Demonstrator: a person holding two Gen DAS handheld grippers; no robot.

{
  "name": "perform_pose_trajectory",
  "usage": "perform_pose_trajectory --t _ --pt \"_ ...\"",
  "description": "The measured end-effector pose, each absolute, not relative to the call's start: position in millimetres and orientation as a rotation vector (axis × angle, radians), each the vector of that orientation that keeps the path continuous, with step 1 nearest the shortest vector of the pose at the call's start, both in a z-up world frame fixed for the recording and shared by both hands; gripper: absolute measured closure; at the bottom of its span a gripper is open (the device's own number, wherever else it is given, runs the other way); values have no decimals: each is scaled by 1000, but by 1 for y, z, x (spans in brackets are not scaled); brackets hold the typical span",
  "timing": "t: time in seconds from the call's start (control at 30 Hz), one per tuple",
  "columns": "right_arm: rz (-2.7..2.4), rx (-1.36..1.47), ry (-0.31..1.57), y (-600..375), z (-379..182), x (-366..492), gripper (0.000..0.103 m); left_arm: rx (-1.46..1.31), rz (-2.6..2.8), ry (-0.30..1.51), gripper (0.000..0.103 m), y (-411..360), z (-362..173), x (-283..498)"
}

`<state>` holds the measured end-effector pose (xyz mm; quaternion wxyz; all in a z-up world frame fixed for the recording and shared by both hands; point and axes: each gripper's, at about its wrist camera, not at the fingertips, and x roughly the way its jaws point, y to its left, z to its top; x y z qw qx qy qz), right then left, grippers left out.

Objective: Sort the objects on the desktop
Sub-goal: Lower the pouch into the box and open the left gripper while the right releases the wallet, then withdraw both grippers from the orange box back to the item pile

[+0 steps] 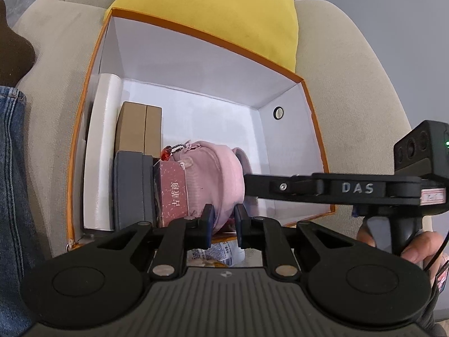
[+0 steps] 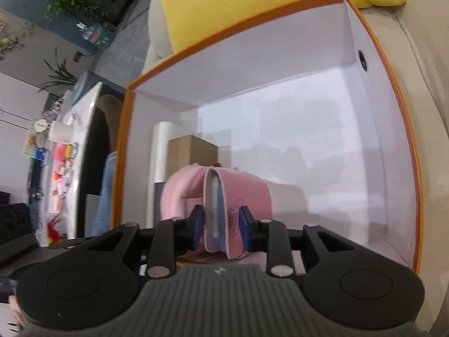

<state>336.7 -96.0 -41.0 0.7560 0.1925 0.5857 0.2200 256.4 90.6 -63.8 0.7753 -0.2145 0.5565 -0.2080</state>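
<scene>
An orange box (image 1: 92, 64) with a white inside sits on a beige sofa. In it lies a pink pouch (image 1: 213, 174) with a red charm (image 1: 166, 153), beside a red patterned box (image 1: 174, 193). My left gripper (image 1: 224, 217) hangs over the box's near wall. Its jaws are almost together, with pink fabric from the pouch's lower edge pinched between them. My right gripper (image 2: 222, 226) reaches in from the right, its arm (image 1: 322, 188) crossing the box. Both of its pads lie against the sides of the pouch's (image 2: 224, 196) upright end.
Along the box's left side stand a white roll (image 1: 103, 151), two brown cartons (image 1: 140, 129) and a dark grey case (image 1: 132, 188). A snack packet (image 1: 216, 252) lies under my left gripper. A yellow cushion (image 1: 213, 8) leans behind the box. A jeans-clad leg (image 1: 11, 168) is at the left.
</scene>
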Motion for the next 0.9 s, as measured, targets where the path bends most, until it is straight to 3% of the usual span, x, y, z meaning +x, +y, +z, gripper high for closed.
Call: perform_pose_trajectory --t 0.07,0.1,0.17,0.3,0.43,0.6,0.7,0.9 --pt "485 403 1262 -94 -37 336 76 -456 -450 1198 85 90 -63 256" --pt "478 393 1262 -92 -38 336 86 -448 -450 1194 85 89 -62 254" --pt "473 360 1260 -88 -39 334 92 -437 -451 1189 85 87 -61 254" --pt "471 315 1240 -82 -38 330 95 -458 -463 1192 85 88 -66 255" --pt "467 266 1221 -78 -34 329 94 -435 -449 1178 83 87 -62 254" --pt "468 197 1175 -75 -27 323 86 -421 -446 1142 80 89 -54 249" --pt "466 187 1158 -76 -24 321 74 -413 -454 1120 73 90 -48 246" --pt "499 120 1083 -76 -9 308 73 -350 -468 1045 73 89 -26 228"
